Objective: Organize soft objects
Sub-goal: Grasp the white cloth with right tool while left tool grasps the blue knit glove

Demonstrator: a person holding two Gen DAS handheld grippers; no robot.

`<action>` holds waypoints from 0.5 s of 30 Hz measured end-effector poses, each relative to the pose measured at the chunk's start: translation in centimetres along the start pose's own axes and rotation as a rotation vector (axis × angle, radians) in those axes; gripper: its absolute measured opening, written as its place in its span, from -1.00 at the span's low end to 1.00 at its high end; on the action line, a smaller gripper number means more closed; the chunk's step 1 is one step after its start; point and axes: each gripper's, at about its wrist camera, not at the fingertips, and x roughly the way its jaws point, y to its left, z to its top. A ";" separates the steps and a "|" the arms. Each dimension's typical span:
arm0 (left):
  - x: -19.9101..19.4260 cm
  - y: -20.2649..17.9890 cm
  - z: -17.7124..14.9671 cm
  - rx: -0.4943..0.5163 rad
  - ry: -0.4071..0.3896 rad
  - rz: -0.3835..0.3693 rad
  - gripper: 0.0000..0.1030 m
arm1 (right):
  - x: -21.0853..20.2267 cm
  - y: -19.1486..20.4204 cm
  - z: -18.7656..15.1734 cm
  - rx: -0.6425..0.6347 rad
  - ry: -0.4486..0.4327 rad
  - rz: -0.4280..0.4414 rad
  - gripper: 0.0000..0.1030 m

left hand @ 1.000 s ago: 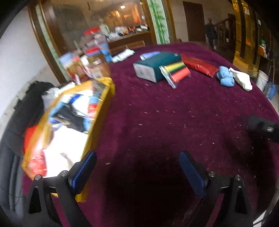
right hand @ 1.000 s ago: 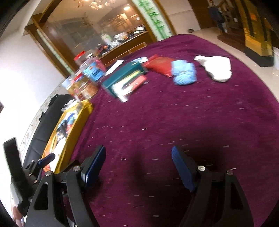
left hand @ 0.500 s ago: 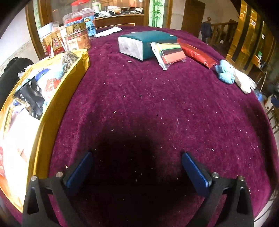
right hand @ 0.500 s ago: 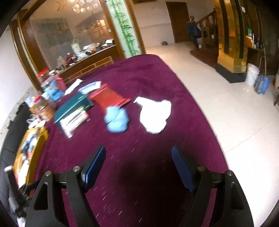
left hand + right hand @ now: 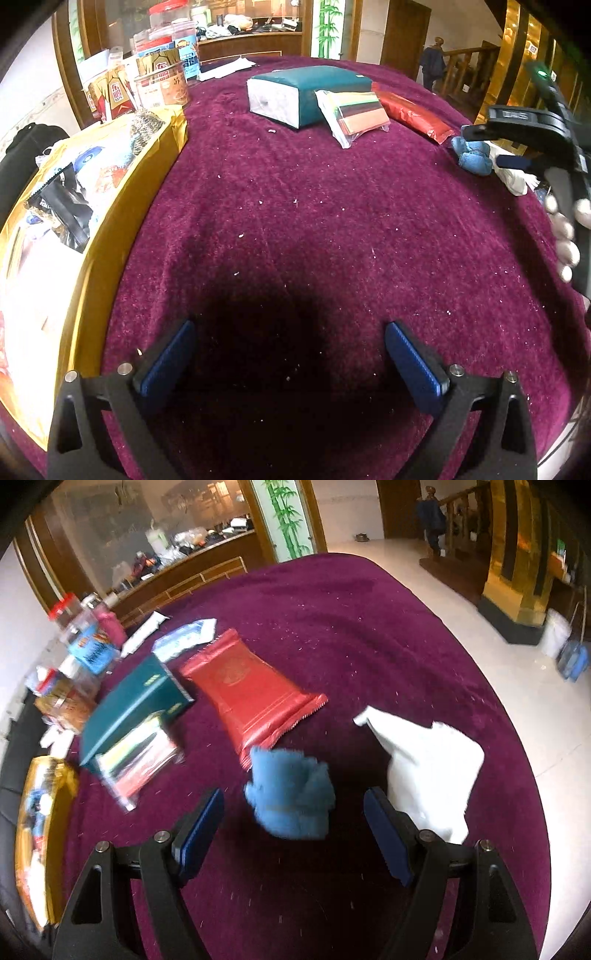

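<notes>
- Between the right gripper's [image 5: 293,818] parted, empty jaws, a blue cloth [image 5: 290,794] is lying; white cloth [image 5: 428,771] just beyond.
- Left gripper [image 5: 288,360] is hovering wide open, empty, over the desk [image 5: 332,221].

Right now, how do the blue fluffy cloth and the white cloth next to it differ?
The blue cloth is fuzzy and bunched into a ball; the white cloth looks smooth and lies flatter, spread wider. The blue cloth sits ahead of the open right gripper, between its fingers' line; the white cloth lies beside the right finger. Both rest on the maroon tablecloth.
</notes>
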 end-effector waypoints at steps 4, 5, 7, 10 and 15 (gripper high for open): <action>0.0 0.0 0.0 0.000 0.000 0.000 0.98 | 1.3 1.7 -0.4 -0.070 0.066 0.042 0.32; 0.0 0.0 0.0 0.000 0.000 0.000 0.98 | 1.0 2.5 -0.9 -0.116 0.071 0.063 0.31; 0.0 0.0 0.0 0.001 0.000 0.001 0.98 | 0.2 3.7 -2.2 -0.165 0.117 0.189 0.32; 0.0 0.0 0.0 0.001 0.000 0.000 0.98 | -2.0 5.3 -4.5 -0.245 0.219 0.448 0.32; 0.0 -0.1 0.0 0.001 0.001 0.002 0.99 | -6.9 4.4 -6.3 -0.276 0.157 0.513 0.48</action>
